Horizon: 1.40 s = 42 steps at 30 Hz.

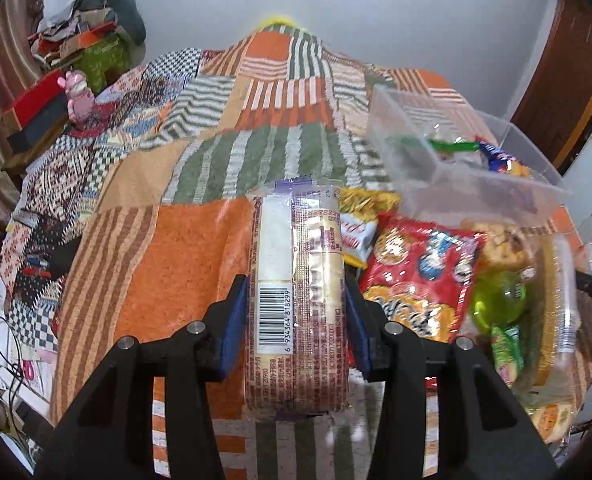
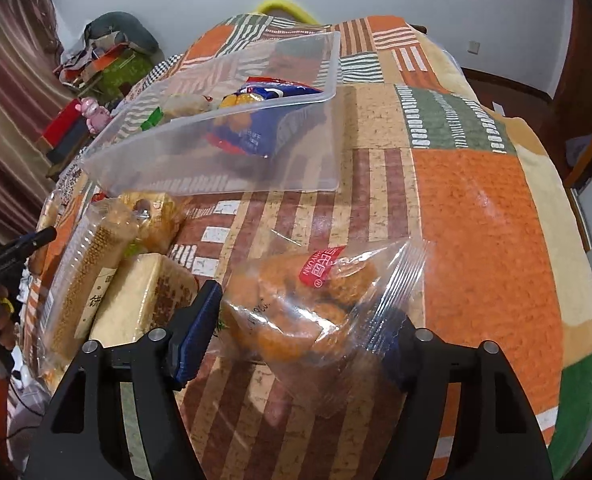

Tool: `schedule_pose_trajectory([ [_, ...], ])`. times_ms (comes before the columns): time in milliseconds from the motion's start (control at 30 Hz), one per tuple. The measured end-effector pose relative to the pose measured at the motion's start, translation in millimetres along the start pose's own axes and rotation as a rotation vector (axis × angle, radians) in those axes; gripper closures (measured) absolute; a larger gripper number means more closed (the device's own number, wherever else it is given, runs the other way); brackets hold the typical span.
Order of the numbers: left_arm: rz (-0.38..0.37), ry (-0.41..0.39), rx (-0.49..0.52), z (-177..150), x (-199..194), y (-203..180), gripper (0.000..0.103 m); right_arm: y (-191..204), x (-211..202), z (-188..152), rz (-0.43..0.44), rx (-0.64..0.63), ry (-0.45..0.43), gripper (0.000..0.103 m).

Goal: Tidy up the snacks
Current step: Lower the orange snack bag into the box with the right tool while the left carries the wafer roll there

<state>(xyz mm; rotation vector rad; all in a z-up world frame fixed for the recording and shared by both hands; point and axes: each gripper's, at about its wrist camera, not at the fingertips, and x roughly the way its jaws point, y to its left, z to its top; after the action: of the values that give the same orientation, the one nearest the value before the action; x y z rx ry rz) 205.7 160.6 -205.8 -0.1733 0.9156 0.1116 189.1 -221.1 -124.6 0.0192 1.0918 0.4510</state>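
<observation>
The left gripper (image 1: 296, 312) is clamped on a long cracker pack (image 1: 296, 280), lifted above the patchwork-covered table (image 1: 176, 260) beside the snack pile (image 1: 427, 280). The right gripper (image 2: 299, 332) has its pads against a clear bag of golden pastries (image 2: 307, 304), grasping it just above the cloth. The clear plastic bin (image 2: 224, 148) sits beyond, toward the table's far edge, holding a blue packet (image 2: 256, 128)

Even, soft indoor light, moderately bright, no hard shadows. Strong fisheye bend in both views, black vignette in corners. Motion blur on the clear plastic bin (image 1: 447, 148) and the snack pile (image 1: 471, 280) at right of left view. Small glare on the orange tablecloth (image 2: 483, 200) and on the clear bag of pastries (image 2: 315, 300). Barcode on the held cracker pack (image 1: 296, 280) sharp.
</observation>
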Motion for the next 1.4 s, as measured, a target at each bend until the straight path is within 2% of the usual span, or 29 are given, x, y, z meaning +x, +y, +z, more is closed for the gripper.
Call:
schedule_pose_trajectory([
  [67, -0.006, -0.015, 0.006, 3, -6, -4, 0.058, 2, -2, 0, 0.005, -0.003, -0.005, 0.047],
  [167, -0.021, -0.04, 0.02, 10, -15, -12, 0.058, 7, -7, 0, -0.013, -0.024, -0.027, 0.05],
  [333, -0.051, -0.077, 0.041, 22, -26, -26, 0.058, 7, -19, 7, -0.022, -0.032, -0.073, 0.05],
  [733, -0.124, -0.168, 0.139, 67, -39, -76, 0.058, 14, -52, 50, -0.032, -0.043, -0.236, 0.05],
  [1133, -0.157, -0.181, 0.192, 102, -17, -111, 0.058, 36, -40, 91, -0.006, -0.071, -0.298, 0.05],
  [1400, -0.172, -0.152, 0.181, 121, 13, -119, 0.058, 56, -13, 109, 0.017, -0.107, -0.27, 0.05],
])
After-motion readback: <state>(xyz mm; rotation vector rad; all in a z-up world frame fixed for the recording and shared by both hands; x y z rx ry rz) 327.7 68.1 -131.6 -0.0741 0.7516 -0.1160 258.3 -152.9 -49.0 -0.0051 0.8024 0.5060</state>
